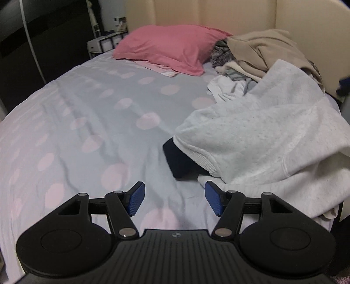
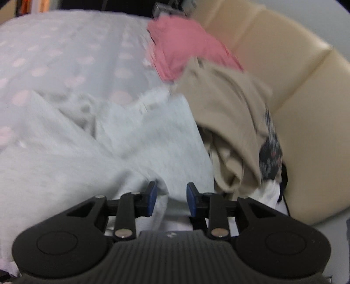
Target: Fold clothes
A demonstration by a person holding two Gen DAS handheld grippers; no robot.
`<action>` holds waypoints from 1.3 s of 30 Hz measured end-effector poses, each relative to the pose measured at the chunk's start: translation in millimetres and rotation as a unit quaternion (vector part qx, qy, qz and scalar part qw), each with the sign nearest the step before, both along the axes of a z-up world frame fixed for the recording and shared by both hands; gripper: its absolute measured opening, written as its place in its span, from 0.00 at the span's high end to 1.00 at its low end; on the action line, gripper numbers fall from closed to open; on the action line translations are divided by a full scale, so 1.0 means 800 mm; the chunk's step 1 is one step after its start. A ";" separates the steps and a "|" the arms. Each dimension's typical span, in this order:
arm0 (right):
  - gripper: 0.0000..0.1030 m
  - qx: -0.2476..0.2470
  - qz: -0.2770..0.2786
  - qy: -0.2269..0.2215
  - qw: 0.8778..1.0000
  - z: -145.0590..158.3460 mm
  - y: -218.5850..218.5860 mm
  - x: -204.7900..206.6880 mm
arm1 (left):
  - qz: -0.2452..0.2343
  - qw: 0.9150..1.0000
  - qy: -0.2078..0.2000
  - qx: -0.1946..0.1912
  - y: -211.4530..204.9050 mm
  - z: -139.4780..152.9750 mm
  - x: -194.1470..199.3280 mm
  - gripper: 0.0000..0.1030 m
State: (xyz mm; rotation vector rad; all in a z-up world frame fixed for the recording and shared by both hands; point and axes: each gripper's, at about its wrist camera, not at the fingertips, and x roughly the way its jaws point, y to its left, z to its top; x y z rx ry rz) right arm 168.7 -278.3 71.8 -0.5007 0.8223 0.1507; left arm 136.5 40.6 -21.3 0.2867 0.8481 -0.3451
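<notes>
A light grey sweatshirt (image 1: 262, 135) lies crumpled on the right side of the bed, over a dark folded garment (image 1: 179, 161). Behind it lie a beige garment (image 1: 262, 50) and small white clothes (image 1: 227, 87). My left gripper (image 1: 175, 198) is open and empty, low over the bedsheet just left of the sweatshirt's hem. In the right wrist view the grey sweatshirt (image 2: 109, 142) fills the foreground. My right gripper (image 2: 170, 198) is open, and a fold of the sweatshirt lies between its jaws. The beige garment (image 2: 229, 104) lies to its right.
The bed has a pale sheet with pink dots (image 1: 87, 109). A pink pillow (image 1: 170, 48) lies at the head, against a cream padded headboard (image 1: 218, 15). A white bedside shelf (image 1: 105, 41) stands at the far left. The headboard (image 2: 295, 109) curves along the right.
</notes>
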 end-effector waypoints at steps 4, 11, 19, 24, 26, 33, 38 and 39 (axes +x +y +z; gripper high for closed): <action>0.66 0.028 0.092 -0.011 0.995 0.028 0.058 -0.035 | -0.014 1.000 0.003 0.003 -0.009 0.001 0.005 0.43; 0.57 -0.023 0.250 0.039 0.967 -0.019 0.178 -0.061 | -0.020 1.000 -0.004 -0.001 -0.004 0.009 -0.007 0.43; 0.58 -0.138 0.303 0.072 0.940 -0.093 0.232 -0.048 | -0.014 1.000 -0.013 -0.002 0.013 0.017 -0.019 0.43; 0.87 -0.147 0.291 0.079 0.942 -0.095 0.217 -0.036 | -0.007 1.000 -0.013 -0.001 0.020 0.017 -0.019 0.43; 0.89 -0.135 0.280 0.073 0.948 -0.076 0.206 -0.036 | -0.006 1.000 -0.012 -0.001 0.021 0.016 -0.019 0.43; 0.93 -0.096 0.168 0.033 0.981 0.008 0.104 -0.001 | -0.009 1.000 -0.006 -0.003 0.010 0.011 -0.003 0.43; 0.97 -0.078 0.039 -0.008 0.996 0.036 -0.009 0.036 | -0.025 1.000 -0.008 0.010 -0.015 0.005 0.013 0.43; 0.97 -0.084 0.015 -0.018 0.996 0.037 -0.030 0.043 | -0.028 1.000 -0.009 0.011 -0.019 0.004 0.017 0.43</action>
